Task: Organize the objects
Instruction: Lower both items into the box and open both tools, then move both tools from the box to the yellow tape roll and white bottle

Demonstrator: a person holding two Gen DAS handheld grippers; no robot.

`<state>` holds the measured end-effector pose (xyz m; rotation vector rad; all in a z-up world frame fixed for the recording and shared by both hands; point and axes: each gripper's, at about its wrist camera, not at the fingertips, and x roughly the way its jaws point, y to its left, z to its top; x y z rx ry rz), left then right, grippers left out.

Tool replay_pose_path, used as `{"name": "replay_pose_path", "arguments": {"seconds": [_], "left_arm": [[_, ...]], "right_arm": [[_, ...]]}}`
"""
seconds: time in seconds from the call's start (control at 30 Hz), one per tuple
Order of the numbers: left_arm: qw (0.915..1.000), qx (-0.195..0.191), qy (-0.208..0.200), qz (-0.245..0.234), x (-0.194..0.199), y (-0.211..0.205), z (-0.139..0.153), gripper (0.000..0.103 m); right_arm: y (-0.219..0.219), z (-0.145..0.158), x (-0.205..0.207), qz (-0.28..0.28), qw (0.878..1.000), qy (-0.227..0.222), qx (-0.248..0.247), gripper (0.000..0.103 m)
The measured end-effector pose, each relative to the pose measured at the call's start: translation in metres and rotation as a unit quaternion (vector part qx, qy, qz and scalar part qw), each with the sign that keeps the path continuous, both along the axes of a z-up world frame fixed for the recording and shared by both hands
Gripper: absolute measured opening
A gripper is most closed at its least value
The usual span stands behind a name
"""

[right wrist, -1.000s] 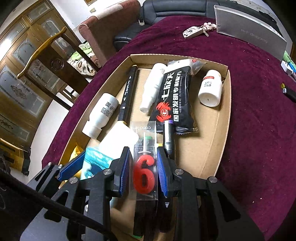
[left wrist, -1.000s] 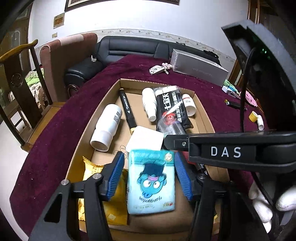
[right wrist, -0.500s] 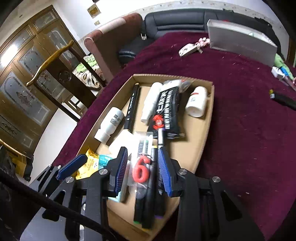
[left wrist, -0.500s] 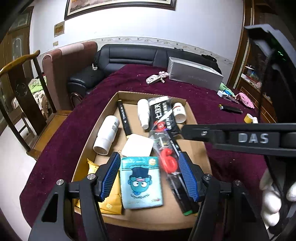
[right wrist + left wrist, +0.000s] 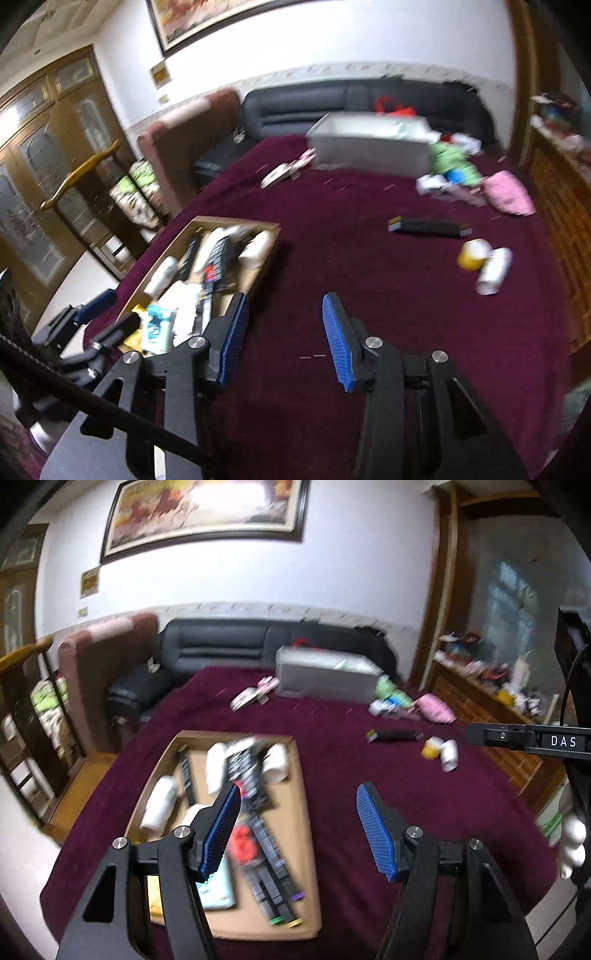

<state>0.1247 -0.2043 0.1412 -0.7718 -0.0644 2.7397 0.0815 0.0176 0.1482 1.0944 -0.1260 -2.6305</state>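
Observation:
The cardboard tray [image 5: 303, 812] lies on the maroon cloth. It holds white bottles, a black packet, markers, a red "6" candle pack [image 5: 245, 843] and a light-blue packet [image 5: 218, 886]. My left gripper [image 5: 297, 790] hangs open above the tray's right edge with nothing between its fingers. My right gripper [image 5: 285, 297] hovers over bare cloth to the right of the tray [image 5: 266, 258]; its jaws are opening and nothing is between them. A yellow-capped bottle [image 5: 471, 254], a white bottle [image 5: 493, 271] and a black bar [image 5: 428, 226] lie loose on the cloth.
A grey box [image 5: 321, 679], a key bundle [image 5: 251, 698] and pink and green items [image 5: 436, 709] sit at the far side of the table. A black sofa and an armchair stand behind it, with a wooden chair to the left. A gloved hand [image 5: 572, 842] shows at the right edge.
The red "6" candle pack left the right jaws and lies in the tray; those jaws widened. Both grippers rose and swung right, away from the tray. The views are blurred by motion.

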Motion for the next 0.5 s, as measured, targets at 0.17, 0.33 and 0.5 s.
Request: {"name": "replay_pose_path", "arguments": {"seconds": [0.17, 0.33, 0.5], "left_arm": [[0.9984, 0.009, 0.029, -0.048, 0.002, 0.031, 0.041, 0.061], [0.9925, 0.014, 0.068, -0.100, 0.004, 0.064, 0.091, 0.065], [0.9856, 0.009, 0.082, -0.147, -0.010, 0.097, 0.137, 0.065]], "right_arm": [[0.054, 0.054, 0.025, -0.047, 0.997, 0.054, 0.025, 0.050], [0.096, 0.116, 0.043, -0.104, 0.987, 0.104, 0.070, 0.058], [0.127, 0.176, 0.041, -0.151, 0.974, 0.121, 0.115, 0.059]]}}
